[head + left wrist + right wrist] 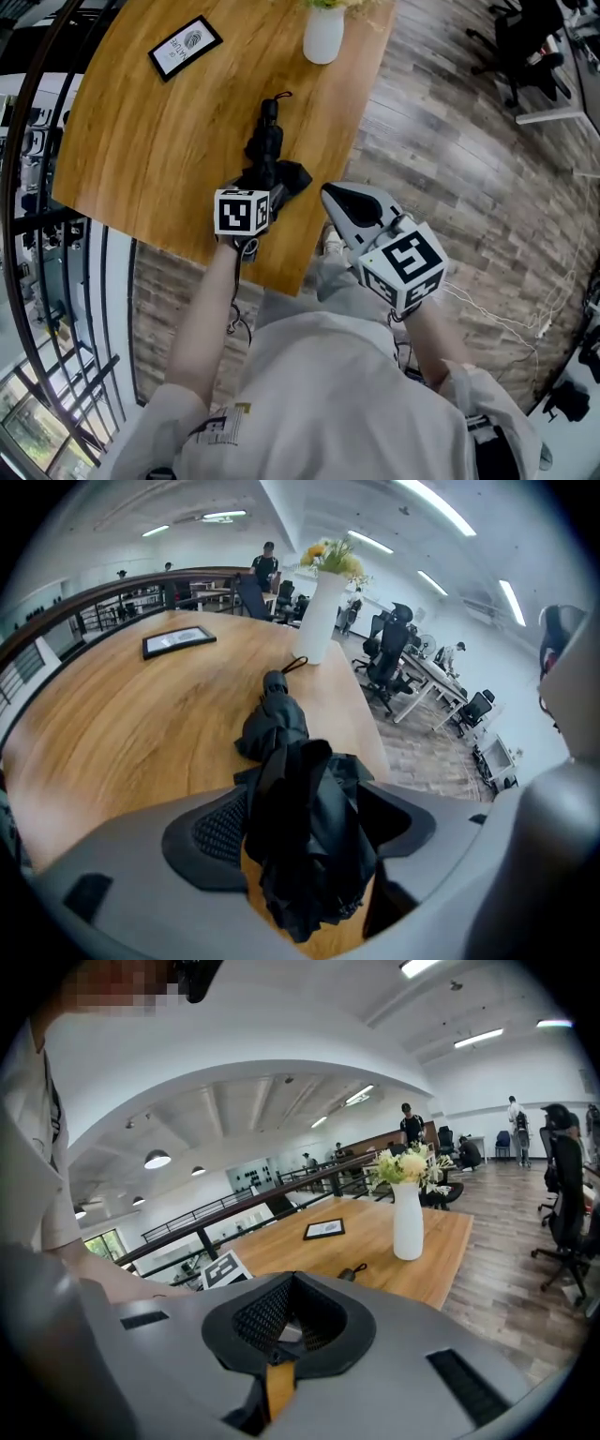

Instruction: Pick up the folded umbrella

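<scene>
The folded black umbrella (267, 150) lies on the wooden table (141, 122) near its front right edge, strap end toward the vase. My left gripper (270, 185) points down at its near, loosely bunched end. In the left gripper view the jaws stand wide on either side of the crumpled fabric (305, 855), so the left gripper (309, 822) is open around it, and no firm grip shows. My right gripper (330, 193) hovers off the table's right edge, jaws together and empty (291, 1279). From there only the umbrella's strap end (353, 1272) shows.
A white vase (323, 33) with flowers stands at the table's far edge, and a black-framed card (185, 47) lies at the far left. A railing (28, 234) runs along the table's left side. Wood floor and office chairs (525, 47) lie to the right.
</scene>
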Available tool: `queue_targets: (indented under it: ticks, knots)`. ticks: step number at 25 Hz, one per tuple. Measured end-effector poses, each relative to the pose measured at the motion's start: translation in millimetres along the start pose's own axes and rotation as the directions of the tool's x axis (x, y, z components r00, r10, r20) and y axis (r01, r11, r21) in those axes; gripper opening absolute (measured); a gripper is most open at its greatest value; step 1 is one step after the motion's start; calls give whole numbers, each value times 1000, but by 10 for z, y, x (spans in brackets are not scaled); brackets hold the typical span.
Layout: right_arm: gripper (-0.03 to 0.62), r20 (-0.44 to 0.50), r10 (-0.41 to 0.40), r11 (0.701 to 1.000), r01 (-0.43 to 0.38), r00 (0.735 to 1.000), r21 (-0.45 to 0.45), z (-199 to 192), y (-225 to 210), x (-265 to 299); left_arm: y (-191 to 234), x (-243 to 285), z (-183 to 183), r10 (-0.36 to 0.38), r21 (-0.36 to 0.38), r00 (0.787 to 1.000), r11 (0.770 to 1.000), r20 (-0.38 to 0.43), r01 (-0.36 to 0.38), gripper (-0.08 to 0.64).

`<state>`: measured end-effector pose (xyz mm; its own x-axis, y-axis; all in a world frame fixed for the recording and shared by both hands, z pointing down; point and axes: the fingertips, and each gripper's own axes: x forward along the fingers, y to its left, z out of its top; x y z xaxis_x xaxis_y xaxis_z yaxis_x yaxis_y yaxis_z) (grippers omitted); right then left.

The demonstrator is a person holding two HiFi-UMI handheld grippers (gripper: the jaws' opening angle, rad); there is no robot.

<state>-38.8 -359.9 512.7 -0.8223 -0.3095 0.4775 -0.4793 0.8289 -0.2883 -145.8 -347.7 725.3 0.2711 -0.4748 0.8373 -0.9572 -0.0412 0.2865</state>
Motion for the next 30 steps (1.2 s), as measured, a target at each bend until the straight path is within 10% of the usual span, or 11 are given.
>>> queue_targets:
  ticks: [8,16,24,30]
  knots:
    - [28,-66,8,1000,-7,998,13,-251,-3,83,129,377,-324,49,-102,996,993,-80,-57,394]
    - [28,-73,-5,1000,6,997,4,-271,-72,18,85,390,-291,58,-27,994,998,-89,-61,304]
    - [28,-51,-18,999,16,999,-46,-131,130,-193,34,49,-211,-33,-137,999,990,-20,30,245]
    - [28,17,-9,998,10,1000,-68,212,303,-362,-98,-542,104,-80,-62,986,994,148,90,243]
